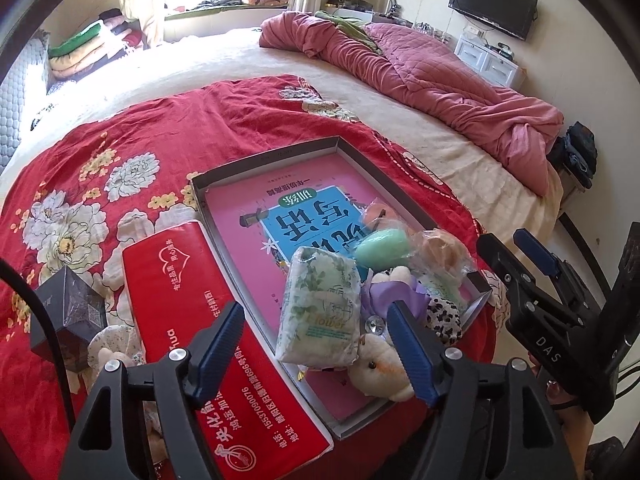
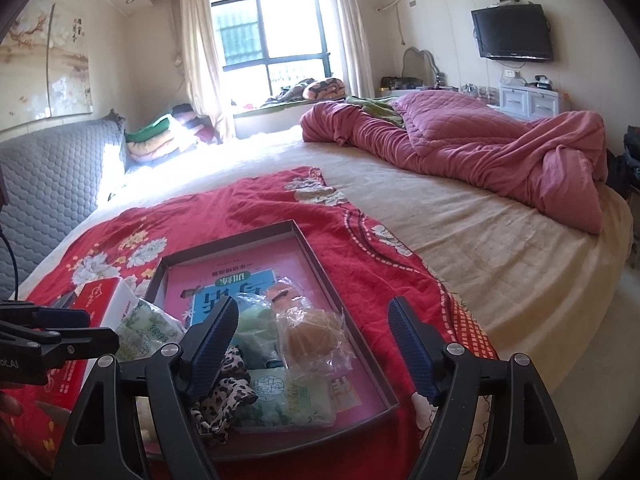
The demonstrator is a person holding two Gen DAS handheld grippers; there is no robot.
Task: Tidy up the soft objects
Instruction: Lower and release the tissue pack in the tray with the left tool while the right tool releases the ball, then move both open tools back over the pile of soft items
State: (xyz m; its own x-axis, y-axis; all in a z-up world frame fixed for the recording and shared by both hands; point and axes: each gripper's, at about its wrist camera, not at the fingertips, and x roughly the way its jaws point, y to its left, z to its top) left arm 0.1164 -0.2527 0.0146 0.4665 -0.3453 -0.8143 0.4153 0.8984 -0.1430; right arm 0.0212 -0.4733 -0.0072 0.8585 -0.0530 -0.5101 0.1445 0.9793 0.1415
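Note:
A shallow grey tray (image 1: 340, 144) lined with a pink book lies on a red floral cloth (image 1: 120, 152). At its near end sit a floral tissue pack (image 1: 320, 304), a green egg-shaped toy (image 1: 380, 248), a bagged bun (image 1: 436, 252), a purple piece (image 1: 384, 296), a leopard-print cloth (image 1: 444, 312) and a white plush toy (image 1: 380, 364). My left gripper (image 1: 316, 312) is open, with the tissue pack lying loose between its fingers. My right gripper (image 2: 313, 308) is open above the bagged bun (image 2: 316, 336), a second tissue pack (image 2: 288, 400) and the leopard cloth (image 2: 228, 388).
A red tissue box (image 1: 180, 280) lies along the tray's left side, with a dark faceted box (image 1: 68, 312) further left. A rumpled pink quilt (image 1: 420, 64) covers the far right of the bed. The bed's edge (image 2: 580, 280) drops off at the right.

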